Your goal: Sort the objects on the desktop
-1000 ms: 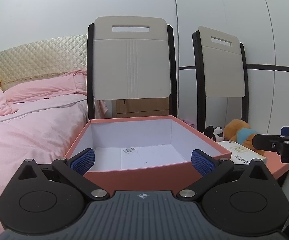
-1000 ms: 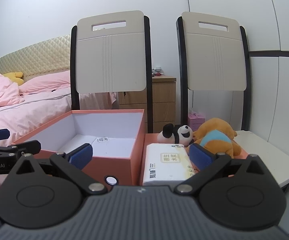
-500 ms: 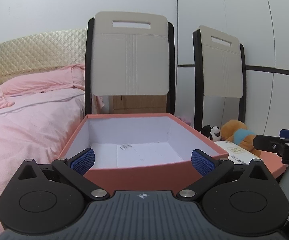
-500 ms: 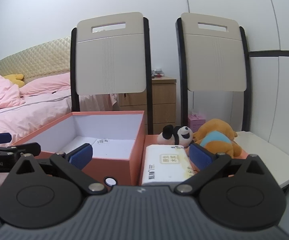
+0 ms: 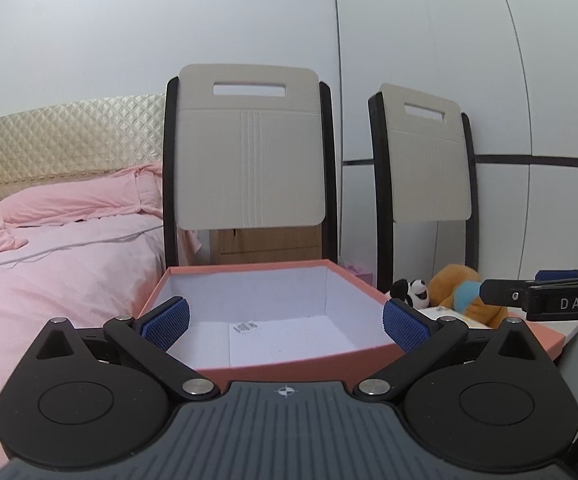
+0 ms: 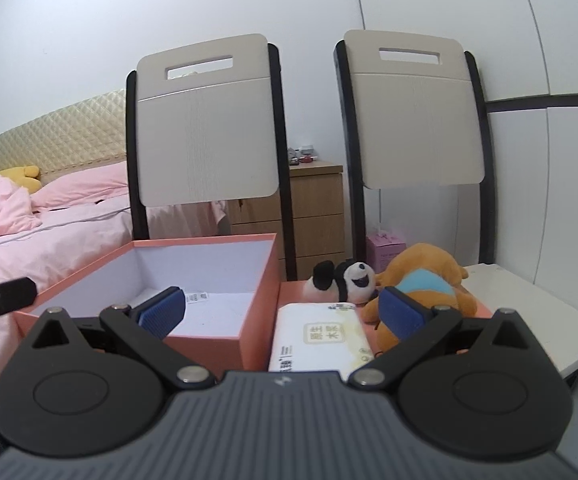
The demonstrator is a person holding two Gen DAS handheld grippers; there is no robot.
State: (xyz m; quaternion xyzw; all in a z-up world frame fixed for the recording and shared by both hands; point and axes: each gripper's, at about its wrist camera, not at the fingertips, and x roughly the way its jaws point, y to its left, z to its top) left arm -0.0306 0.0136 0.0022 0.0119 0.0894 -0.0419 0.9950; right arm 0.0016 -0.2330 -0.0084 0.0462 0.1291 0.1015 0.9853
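Note:
An open pink box (image 5: 289,356) with a white, empty inside stands in front of my left gripper (image 5: 285,322), which is open and empty at its near wall. In the right wrist view the box (image 6: 209,348) sits left of a pink lid (image 6: 293,292) that carries a white tissue pack (image 6: 319,338), a panda plush (image 6: 345,280) and an orange plush (image 6: 421,280). My right gripper (image 6: 281,312) is open and empty just before the tissue pack. The plushes also show in the left wrist view (image 5: 457,292).
Two chairs (image 6: 205,120) (image 6: 413,112) stand behind the box. A pink bed (image 5: 49,260) lies to the left. A wooden nightstand (image 6: 313,208) and a small pink carton (image 6: 385,248) are behind. The white seat (image 6: 529,308) extends right.
Both grippers have tilted upward and drawn back slightly, so the box and toys sit lower in both views. Nothing was picked up or moved.

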